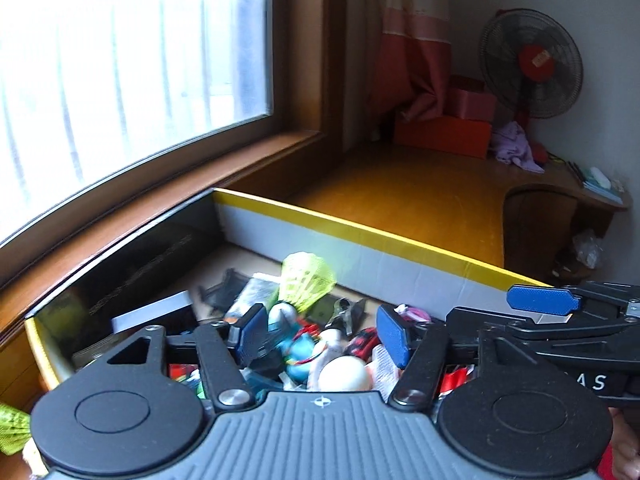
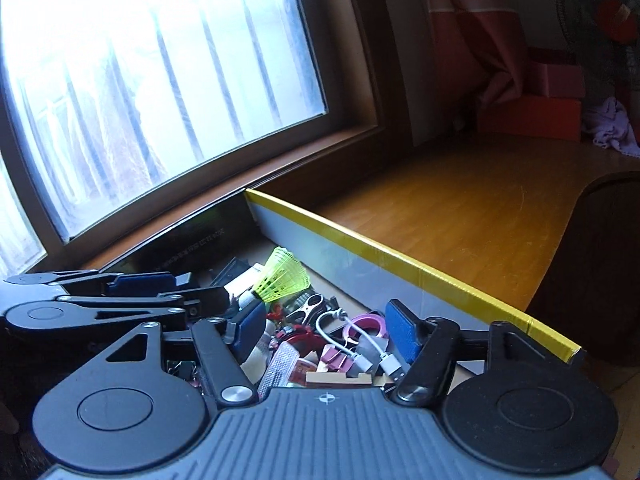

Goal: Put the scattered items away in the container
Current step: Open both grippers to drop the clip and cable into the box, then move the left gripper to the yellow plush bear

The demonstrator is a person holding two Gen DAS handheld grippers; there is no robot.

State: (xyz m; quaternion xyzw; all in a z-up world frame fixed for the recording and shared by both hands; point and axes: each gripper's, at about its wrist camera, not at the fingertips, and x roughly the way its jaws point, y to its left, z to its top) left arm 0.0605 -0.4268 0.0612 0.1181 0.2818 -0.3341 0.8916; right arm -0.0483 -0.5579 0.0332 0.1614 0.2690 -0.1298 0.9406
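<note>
**Box on the table is packed, both tongs over it with nothing in them**

The box [image 1: 360,236], the one with the yellow rim, sits on the wooden table [image 1: 420,184] right under the window [image 1: 132,60], and it's stuffed with small things. A neon yellow shuttlecock [image 1: 306,282] sits on top of the pile toward the far end. Also in there: a white ball [image 1: 346,376], a white USB cable [image 2: 360,340], a pink roll of tape [image 2: 366,326] and a blue toy [image 1: 298,350] in the middle of the mess. Another bit of neon yellow netting [image 1: 14,426] pokes out at the near left, outside the box wall as far as I can tell.

The left tongs [image 1: 324,336] hang over the pile with the blue pads spread apart, nothing pinched between them. Same for the right tongs [image 2: 330,332]: wide apart over the cable and tape, not touching either. The two sit side by side, each showing up in the other's camera.

Further back there's a fan [image 1: 532,64], a pink curtain [image 1: 412,40] and an orange box [image 1: 442,134] in the corner.
</note>
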